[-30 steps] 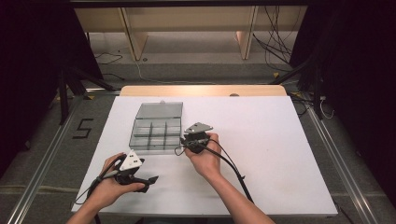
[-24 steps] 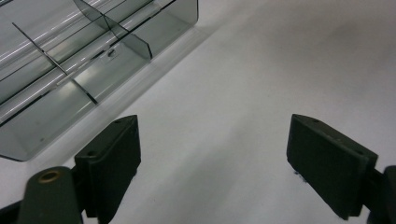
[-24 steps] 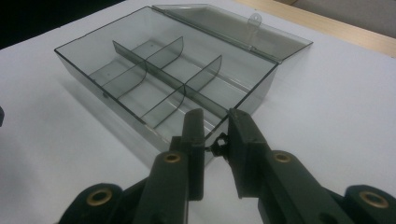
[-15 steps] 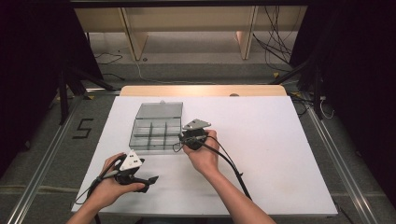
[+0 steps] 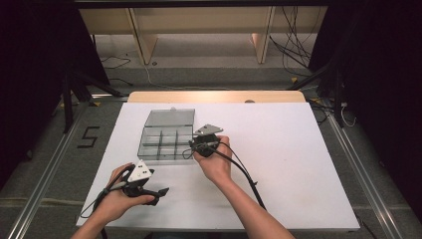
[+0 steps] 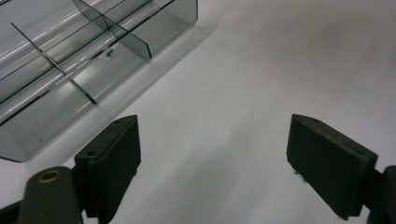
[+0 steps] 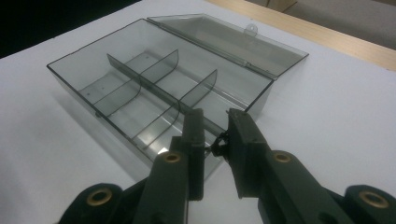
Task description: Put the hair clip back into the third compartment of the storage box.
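A clear smoky plastic compartment box (image 5: 166,139) lies open on the white table, its lid (image 5: 169,118) folded back on the far side. My right gripper (image 5: 192,146) is at the box's near right corner. In the right gripper view its jaws (image 7: 215,116) stand close together over that corner of the box (image 7: 93,77), with a small black part (image 7: 217,143) pinched between the pads. The box's compartments look empty. My left gripper (image 5: 161,191) rests low near the table's front, apart from the box. Its jaws (image 6: 212,135) are wide open over bare table, with the box (image 6: 56,93) to its upper left.
The white table top (image 5: 298,164) has free room to the right of the box and in front of it. A wooden strip (image 5: 214,96) runs along the far edge. The right gripper's cable (image 5: 244,172) trails back along the forearm.
The right gripper has edged slightly toward the box's corner. The left gripper has kept still.
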The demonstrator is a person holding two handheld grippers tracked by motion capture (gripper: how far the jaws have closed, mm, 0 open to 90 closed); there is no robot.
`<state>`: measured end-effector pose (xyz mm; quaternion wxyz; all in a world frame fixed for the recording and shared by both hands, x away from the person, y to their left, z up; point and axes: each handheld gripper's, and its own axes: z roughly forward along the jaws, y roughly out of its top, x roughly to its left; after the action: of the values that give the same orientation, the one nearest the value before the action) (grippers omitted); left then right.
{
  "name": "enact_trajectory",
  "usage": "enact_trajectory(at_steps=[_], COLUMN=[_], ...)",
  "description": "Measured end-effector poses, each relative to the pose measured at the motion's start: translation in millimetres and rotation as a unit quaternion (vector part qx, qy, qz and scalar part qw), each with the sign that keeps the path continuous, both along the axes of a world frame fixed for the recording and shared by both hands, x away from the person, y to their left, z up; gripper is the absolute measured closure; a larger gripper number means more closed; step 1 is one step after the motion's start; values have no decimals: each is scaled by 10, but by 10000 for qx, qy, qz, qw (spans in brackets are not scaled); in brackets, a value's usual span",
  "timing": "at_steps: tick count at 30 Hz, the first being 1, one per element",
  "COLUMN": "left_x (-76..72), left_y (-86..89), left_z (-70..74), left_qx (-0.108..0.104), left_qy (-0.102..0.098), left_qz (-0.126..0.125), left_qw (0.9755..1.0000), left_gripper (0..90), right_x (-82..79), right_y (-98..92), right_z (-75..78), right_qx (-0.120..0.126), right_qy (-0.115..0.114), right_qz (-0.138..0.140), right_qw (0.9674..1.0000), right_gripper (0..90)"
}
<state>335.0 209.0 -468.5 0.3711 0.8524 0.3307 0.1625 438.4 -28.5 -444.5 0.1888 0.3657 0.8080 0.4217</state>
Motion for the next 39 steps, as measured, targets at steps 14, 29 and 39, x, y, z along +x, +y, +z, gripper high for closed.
enact_trajectory(at_steps=[14, 29, 39], left_x=[0, 2, 3], left_y=[3, 5, 3], left_z=[1, -1, -4], left_qx=[21, 24, 27], left_qy=[9, 10, 1], left_qz=[-15, -11, -13], left_qw=[10000, 10000, 10000], left_gripper=[173, 173, 173], right_x=[82, 155, 225], right_y=[20, 69, 118], right_z=[9, 20, 41], right_qx=[18, 25, 8], right_qy=[13, 10, -30], right_qz=[-62, -58, -52], right_qw=[10000, 10000, 10000], right_gripper=[777, 777, 777])
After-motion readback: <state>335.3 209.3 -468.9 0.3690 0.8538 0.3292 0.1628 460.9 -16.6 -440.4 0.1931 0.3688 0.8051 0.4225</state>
